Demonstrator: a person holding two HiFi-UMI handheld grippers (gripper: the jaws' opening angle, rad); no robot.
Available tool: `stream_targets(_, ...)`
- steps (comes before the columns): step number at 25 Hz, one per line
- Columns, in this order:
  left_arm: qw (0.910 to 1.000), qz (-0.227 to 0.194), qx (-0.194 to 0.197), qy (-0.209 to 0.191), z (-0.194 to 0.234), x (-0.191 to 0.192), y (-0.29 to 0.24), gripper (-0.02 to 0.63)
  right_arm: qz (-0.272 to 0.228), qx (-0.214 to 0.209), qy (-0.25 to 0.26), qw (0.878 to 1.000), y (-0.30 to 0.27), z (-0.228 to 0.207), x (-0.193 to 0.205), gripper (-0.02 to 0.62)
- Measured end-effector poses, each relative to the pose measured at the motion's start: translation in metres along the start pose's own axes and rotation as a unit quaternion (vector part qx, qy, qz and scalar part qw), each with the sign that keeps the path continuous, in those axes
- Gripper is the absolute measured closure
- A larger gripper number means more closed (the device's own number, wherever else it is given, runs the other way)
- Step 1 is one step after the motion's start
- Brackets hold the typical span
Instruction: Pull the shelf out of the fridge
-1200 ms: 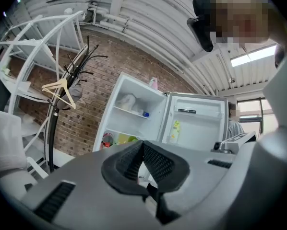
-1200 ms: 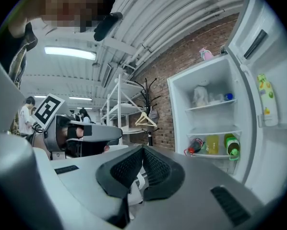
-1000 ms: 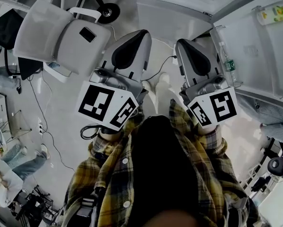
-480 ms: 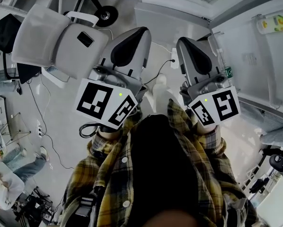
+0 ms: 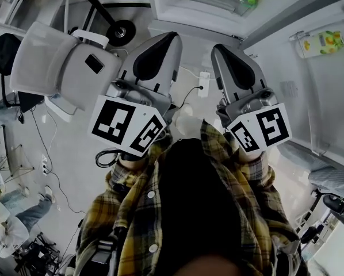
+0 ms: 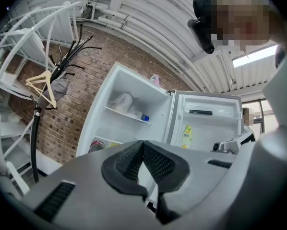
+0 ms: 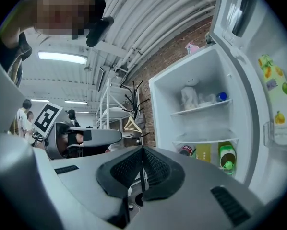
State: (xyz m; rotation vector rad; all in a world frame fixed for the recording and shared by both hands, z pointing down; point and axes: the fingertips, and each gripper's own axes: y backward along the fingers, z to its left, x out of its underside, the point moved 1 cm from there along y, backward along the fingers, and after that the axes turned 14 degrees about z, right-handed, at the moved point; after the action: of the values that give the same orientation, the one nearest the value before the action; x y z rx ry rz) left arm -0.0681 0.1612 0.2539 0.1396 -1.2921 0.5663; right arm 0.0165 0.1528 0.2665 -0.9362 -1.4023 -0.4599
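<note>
Left gripper (image 6: 142,150) and right gripper (image 7: 142,158) are held side by side in front of the plaid-shirted chest, both pointed toward the open fridge (image 7: 201,80). The left jaws are seen pressed together, with nothing pinched. The right jaws are likewise pressed together and empty. The fridge door (image 7: 256,47) is swung wide to the right, and a fruit-print carton (image 7: 273,87) is kept in its pocket. Two shelves are seated inside the compartment. The upper shelf (image 7: 201,107) is loaded with a white bag (image 7: 189,97) and a blue-capped item (image 7: 221,96). The lower shelf (image 7: 206,140) sits under it, with a red can (image 7: 186,150), a yellow carton (image 7: 203,152) and a green bottle (image 7: 226,157) stored beneath. Which shelf is meant by the task cannot be told. Neither shelf is touched, and both grippers are kept well apart from the fridge. A coat rack (image 6: 62,71) with a wooden hanger (image 6: 41,86) is seen against the brick wall left of the fridge. A grey chair (image 5: 57,68) is placed on the floor at the left.
</note>
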Motion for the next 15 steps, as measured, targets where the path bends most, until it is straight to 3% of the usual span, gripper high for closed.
stream_targets(7, 1.0, -0.002, -0.007, 0.001, -0.01, -0.003, -0.035, 0.603, -0.001, -0.009, -0.012, 1.0, 0.003, -0.044, 0.001, 0.577)
stream_targets(15, 1.0, 0.002, -0.001, 0.007, 0.004, -0.011, -0.056, 0.603, 0.004, -0.012, -0.023, 1.0, -0.016, -0.058, 0.0, 0.577)
